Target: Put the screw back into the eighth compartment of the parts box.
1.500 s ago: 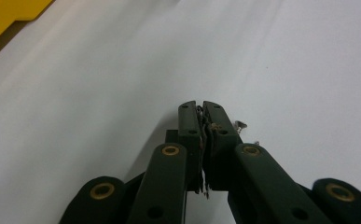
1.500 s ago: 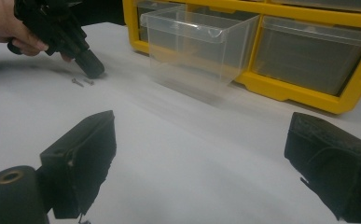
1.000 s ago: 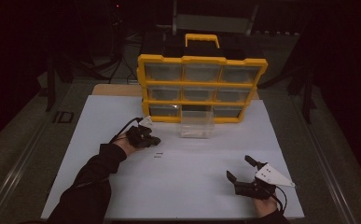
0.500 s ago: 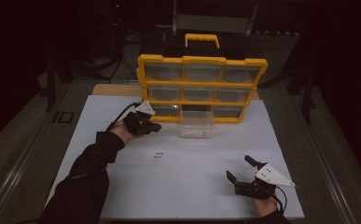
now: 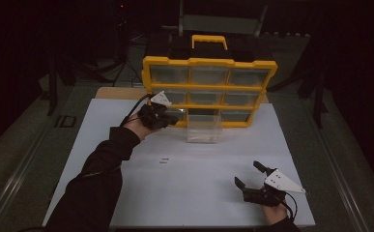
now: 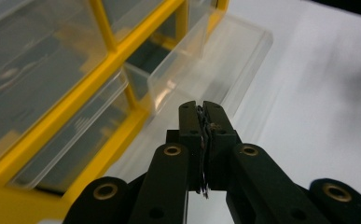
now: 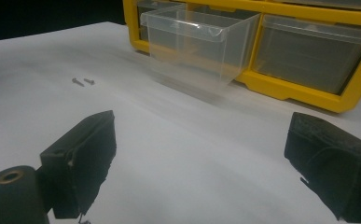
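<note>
Carrying a screw (image 6: 205, 125) pinched in shut jaws, left gripper (image 5: 161, 115) should clear the bin (image 5: 203, 126) rim before releasing; right gripper (image 5: 250, 175) wide.

Clear plastic drawer (image 5: 203, 127) (pulled out), upright on white table, touching yellow organizer's bottom row.

Black stand legs (image 5: 54, 82) rise left of the white table (image 5: 102, 121); a small black frame (image 5: 66, 121) lies just off its left edge.
</note>
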A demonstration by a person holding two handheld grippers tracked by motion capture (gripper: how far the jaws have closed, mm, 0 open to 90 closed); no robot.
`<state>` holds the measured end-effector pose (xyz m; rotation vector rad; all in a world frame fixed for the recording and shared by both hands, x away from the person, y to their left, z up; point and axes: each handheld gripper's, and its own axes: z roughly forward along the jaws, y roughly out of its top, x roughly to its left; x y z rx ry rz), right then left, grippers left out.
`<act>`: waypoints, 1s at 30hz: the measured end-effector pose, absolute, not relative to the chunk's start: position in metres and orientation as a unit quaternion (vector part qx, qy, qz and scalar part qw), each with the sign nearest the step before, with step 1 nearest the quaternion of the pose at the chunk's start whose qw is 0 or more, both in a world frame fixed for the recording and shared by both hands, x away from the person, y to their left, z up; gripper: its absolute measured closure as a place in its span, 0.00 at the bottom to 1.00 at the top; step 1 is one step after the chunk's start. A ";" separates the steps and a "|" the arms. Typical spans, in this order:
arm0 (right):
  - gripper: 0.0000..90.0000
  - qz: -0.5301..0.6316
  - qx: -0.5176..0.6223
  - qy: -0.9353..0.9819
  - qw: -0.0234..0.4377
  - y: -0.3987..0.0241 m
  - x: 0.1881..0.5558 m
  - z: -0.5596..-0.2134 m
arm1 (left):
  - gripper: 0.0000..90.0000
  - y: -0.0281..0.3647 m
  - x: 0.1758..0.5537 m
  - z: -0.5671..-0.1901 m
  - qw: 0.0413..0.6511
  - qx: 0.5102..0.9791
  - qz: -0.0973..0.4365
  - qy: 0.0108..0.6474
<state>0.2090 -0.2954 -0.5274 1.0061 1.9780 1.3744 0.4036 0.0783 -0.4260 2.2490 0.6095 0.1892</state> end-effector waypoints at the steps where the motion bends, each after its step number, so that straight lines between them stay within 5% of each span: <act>1: 0.10 0.508 0.372 0.732 0.263 -0.295 0.209 -0.527 | 0.97 0.072 0.404 -0.424 0.390 0.885 0.076 0.242; 30: 0.10 0.510 0.371 0.731 0.261 -0.296 0.209 -0.527 | 0.96 -0.009 0.421 -0.432 0.353 0.868 0.060 0.344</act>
